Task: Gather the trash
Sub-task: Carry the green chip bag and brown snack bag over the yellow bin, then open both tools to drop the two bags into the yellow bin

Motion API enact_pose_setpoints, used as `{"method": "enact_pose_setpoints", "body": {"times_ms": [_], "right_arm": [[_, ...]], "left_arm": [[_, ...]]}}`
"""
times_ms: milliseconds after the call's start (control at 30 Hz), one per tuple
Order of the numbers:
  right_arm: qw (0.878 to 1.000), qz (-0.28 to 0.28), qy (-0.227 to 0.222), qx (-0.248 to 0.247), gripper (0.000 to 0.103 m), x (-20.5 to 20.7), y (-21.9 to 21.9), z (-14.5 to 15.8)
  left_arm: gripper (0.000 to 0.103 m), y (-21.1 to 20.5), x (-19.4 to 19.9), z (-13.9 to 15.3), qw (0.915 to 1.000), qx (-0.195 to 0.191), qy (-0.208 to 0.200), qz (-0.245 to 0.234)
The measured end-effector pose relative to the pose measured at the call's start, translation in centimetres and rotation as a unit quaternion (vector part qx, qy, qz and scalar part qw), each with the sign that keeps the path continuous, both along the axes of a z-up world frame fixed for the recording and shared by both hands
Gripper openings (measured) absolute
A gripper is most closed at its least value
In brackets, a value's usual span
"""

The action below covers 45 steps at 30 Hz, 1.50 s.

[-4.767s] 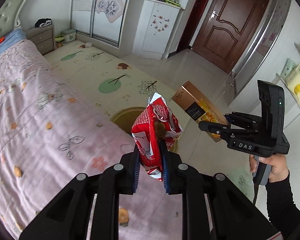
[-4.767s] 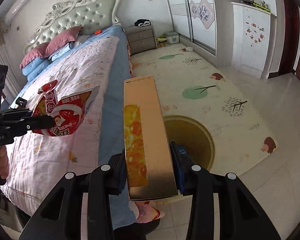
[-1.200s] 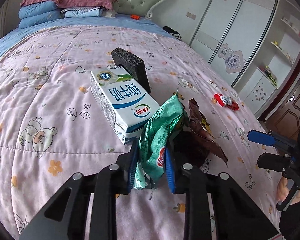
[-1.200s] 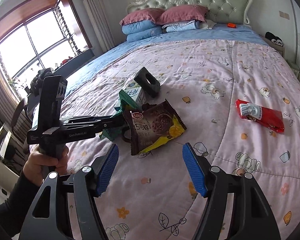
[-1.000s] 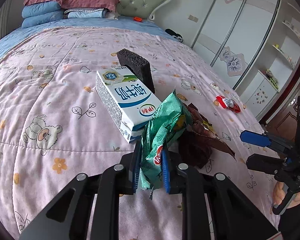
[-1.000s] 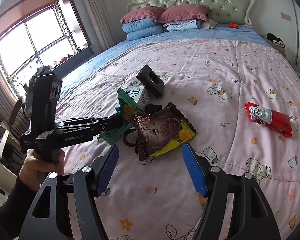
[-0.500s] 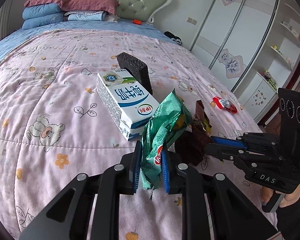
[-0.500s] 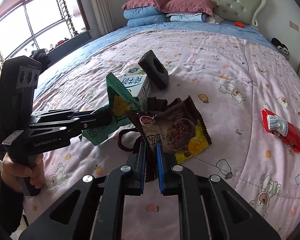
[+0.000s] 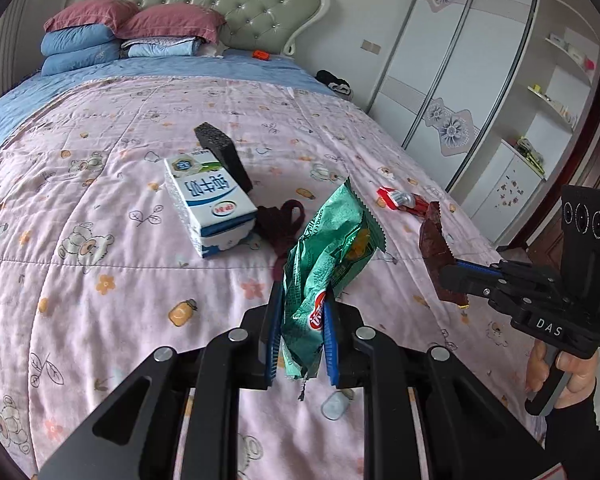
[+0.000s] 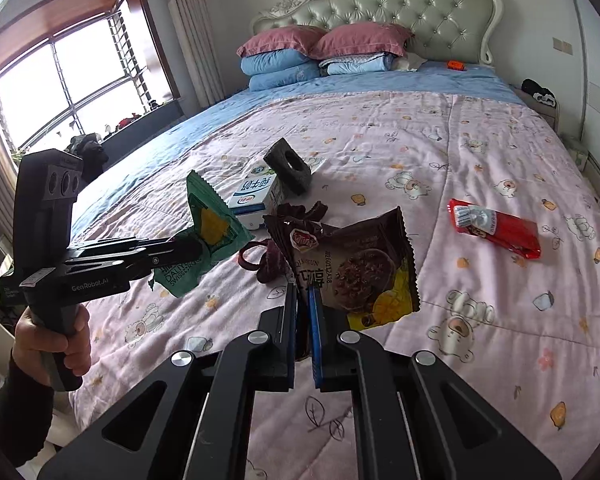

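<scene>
In the left wrist view, the left gripper (image 9: 300, 320) has its jaws squeezed tight on the bottom of a crinkly green snack bag (image 9: 332, 248), which sticks up above the jaws and is off the pink quilt (image 9: 80, 280). The bag is thin and slippery, so I think the best thing is to keep the squeeze firm and carry it away smoothly, without shaking. Ahead of the jaws and a bit to the left lies a white and blue milk carton (image 9: 208, 204) with blue Chinese letters and a red logo; a black foam block (image 9: 222, 152) leans behind it. A dark red hair tie (image 9: 280, 224) lies just ahead of the jaws, and a red wrapper (image 9: 402, 200) lies farther ahead to the right. Off to the right, the right gripper (image 9: 446, 270) says "DAS" on its body and pinches a brown snack bag (image 9: 434, 240). In the right wrist view, the right gripper (image 10: 303, 320) has its jaws shut on the lower left edge of the brown snack bag (image 10: 360, 264), which hangs in the air above the jaws; I can read "QIANSUN" on it. To the left, the left gripper (image 10: 188, 250) reads "GenRobot.AI", and the green snack bag (image 10: 208, 236) shows "DALIYUAN", I think. Both bags look ready to go to the trash, which I cannot see here.
</scene>
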State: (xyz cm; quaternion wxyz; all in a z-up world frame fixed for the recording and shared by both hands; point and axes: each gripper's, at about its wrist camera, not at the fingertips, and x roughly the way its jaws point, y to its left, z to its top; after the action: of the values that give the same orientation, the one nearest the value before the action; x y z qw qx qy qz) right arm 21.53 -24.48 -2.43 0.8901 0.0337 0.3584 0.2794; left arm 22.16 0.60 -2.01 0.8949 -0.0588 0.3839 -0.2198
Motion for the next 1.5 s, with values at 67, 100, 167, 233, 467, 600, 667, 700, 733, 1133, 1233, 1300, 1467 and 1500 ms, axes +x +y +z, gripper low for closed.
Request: {"method": "enact_pose_setpoints", "body": {"times_ms": [67,100,167,233,467,600,667,700,733,1133,1233,1300,1467,1500], "right_arm": [[1.000,-0.011,-0.006,0.004,0.007,-1.0,-2.0,0.5],[1.000,-0.018,-0.009,0.006,0.007,-1.6,-3.1,0.7],[0.999,-0.033,-0.012,0.009,0.007,-2.6,-5.4,1.1],[0.999,-0.050,-0.015,0.013,0.007,-3.7,-8.1,1.3],[0.992,-0.125,-0.016,0.015,0.007,-7.3,-18.4,1.0],[0.985,-0.168,-0.015,0.025,0.007,-9.7,-24.5,0.4],[0.981,-0.193,-0.011,0.026,0.007,-10.8,-27.5,0.0],[0.979,-0.204,-0.009,0.025,0.007,-11.3,-28.9,-0.2],[0.976,-0.216,-0.007,0.024,0.007,-11.9,-30.1,-0.6],[0.946,-0.322,0.032,0.021,0.007,-17.1,-42.5,-4.7],[0.942,-0.332,0.044,0.026,0.007,-17.5,-44.1,-6.1],[0.940,-0.336,0.052,0.029,0.007,-17.4,-44.8,-7.1],[0.938,-0.337,0.073,0.041,0.007,-16.8,-45.8,-9.4],[0.938,-0.335,0.077,0.045,0.010,-16.6,-45.9,-9.9]], "left_arm": [[0.019,-2.0,-0.6,0.3,0.9999,0.006,0.001,-0.015],[0.019,-3.1,-0.8,0.4,0.9997,0.009,0.002,-0.023],[0.019,-5.5,-1.3,0.5,0.9990,0.014,0.004,-0.042],[0.019,-8.2,-1.7,0.7,0.9980,0.016,0.004,-0.060],[0.019,-19.3,-2.8,0.9,0.9896,0.021,0.010,-0.142],[0.019,-25.9,-3.4,0.5,0.9820,0.018,0.019,-0.187],[0.019,-29.2,-3.8,0.3,0.9775,0.019,0.023,-0.209],[0.019,-30.8,-4.0,0.1,0.9751,0.020,0.025,-0.220],[0.019,-32.3,-4.1,0.0,0.9725,0.021,0.027,-0.231],[0.019,-48.3,-4.9,-3.6,0.9428,0.035,0.079,-0.322],[0.019,-51.0,-4.7,-4.6,0.9382,0.038,0.091,-0.332],[0.019,-52.7,-4.4,-5.3,0.9365,0.044,0.098,-0.334],[0.019,-54.7,-3.4,-7.1,0.9344,0.053,0.121,-0.331],[0.020,-54.9,-3.2,-7.4,0.9345,0.054,0.125,-0.329]]}}
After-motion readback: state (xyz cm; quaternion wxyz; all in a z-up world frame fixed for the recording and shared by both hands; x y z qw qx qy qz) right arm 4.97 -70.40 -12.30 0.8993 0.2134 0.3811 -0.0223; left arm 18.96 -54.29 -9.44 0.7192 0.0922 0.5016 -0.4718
